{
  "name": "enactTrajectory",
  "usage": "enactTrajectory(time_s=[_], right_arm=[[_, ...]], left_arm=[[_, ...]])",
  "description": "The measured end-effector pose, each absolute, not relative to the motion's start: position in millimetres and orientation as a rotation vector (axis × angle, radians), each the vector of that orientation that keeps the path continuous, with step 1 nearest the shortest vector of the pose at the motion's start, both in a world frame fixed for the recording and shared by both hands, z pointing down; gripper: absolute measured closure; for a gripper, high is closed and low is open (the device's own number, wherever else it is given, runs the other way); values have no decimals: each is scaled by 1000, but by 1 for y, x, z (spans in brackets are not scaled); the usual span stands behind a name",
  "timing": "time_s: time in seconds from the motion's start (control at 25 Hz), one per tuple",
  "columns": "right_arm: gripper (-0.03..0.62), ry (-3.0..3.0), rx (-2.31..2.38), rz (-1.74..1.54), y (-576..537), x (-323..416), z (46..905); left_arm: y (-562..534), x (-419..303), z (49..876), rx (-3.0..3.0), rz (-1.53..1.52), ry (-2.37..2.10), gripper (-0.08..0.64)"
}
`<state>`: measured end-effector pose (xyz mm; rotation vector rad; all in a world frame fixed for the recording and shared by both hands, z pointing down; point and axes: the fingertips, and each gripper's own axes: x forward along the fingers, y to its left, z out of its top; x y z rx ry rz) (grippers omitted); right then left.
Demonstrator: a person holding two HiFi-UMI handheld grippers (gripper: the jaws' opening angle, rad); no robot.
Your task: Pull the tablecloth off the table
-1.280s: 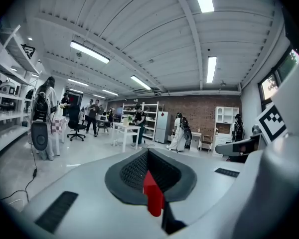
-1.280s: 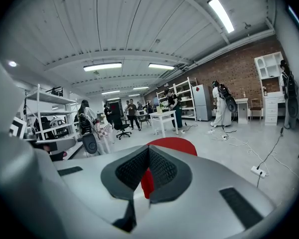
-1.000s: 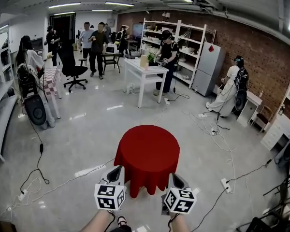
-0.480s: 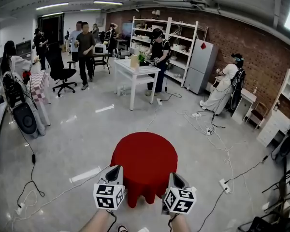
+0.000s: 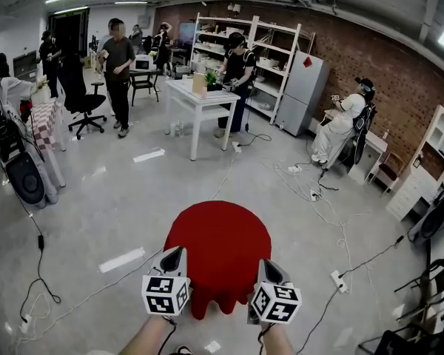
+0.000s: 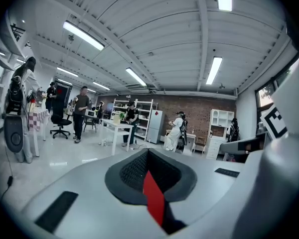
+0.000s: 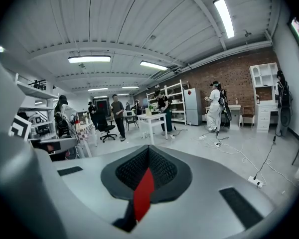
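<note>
- The room was a large workshop with a glossy grey concrete floor (image 5: pixel 118 205), a brick back wall and several people busy well away.
- The left tongs (image 5: pixel 175 251) and the right tongs (image 5: pixel 269 265) were both closed. Each pinched a thin sliver of the round red fabric tablecloth (image 5: pixel 218 235) at its near hem.
- The cloth draped a small round desk, hidden beneath it, just ahead of the person. Its near edge hung bunched between the two tongs.
- Only a narrow fold sat in each pinch, so a sharp tug could probably have slipped it free. Had one side let go, the cloth would have dragged lopsided.
- The desk looked small. A low, hard pull might have dragged or tipped it instead of sliding the cloth off.
- A white power strip (image 5: pixel 337 279) and loose cables (image 5: pixel 311 198) lay on the floor to the right. A backward step could have snagged them.
</note>
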<state>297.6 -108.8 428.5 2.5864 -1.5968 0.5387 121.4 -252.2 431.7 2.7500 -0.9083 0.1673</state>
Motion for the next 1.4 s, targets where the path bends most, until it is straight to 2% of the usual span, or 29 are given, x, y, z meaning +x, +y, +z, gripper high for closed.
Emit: enactTrajectory(time_s=[0.72, 1.4], right_arm=[[568, -1704, 2401, 676, -164, 321, 475], [568, -1711, 2183, 904, -161, 332, 570]], left_arm=[[-273, 101, 497, 2563, 354, -1101, 545], [-245, 80, 599, 2349, 511, -1180, 545]])
